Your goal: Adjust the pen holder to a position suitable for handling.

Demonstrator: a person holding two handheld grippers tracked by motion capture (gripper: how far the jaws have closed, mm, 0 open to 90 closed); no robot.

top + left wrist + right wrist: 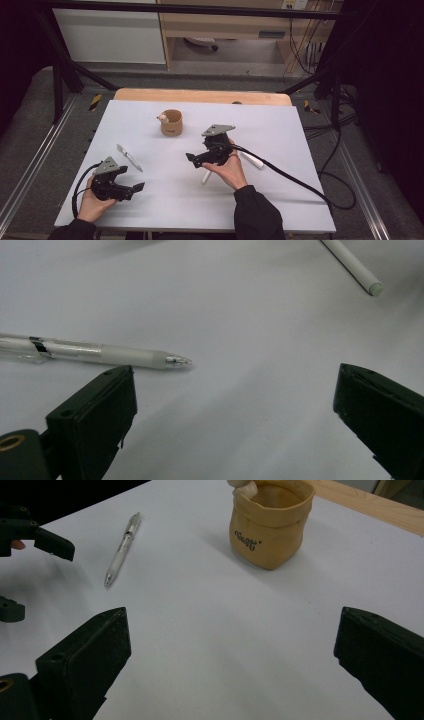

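The white surface (280, 130) has much open room; its near edge runs just behind the two hands, its far edge meets a wooden strip (200, 95), and the middle between the two claws is bare. The left claw (136, 188) is low at the near left corner region, close to the near edge, with its jaws spread wide and nothing between them; in the left gripper view the clear pen (100, 354) lies flat just beyond the left jaw, its tip pointing toward the gap but not touching either jaw. In the high view this clear pen (129, 157) lies just beyond the left claw, slanted, well apart from the left edge of the surface. The right claw (190, 158) is held near the middle, also with jaws wide apart and empty — it points toward the left side; the right hand (231, 170) covers part of a white pen (206, 176), and a second white pen (252, 160) lies just beside the hand on its right. A tan pouch (171, 123) stands upright toward the far side, well apart from both claws, with a small pale thing (162, 118) at its rim; in the right gripper view the tan pouch (270, 522) is ahead, beyond the open jaws, and free white surface lies around it.
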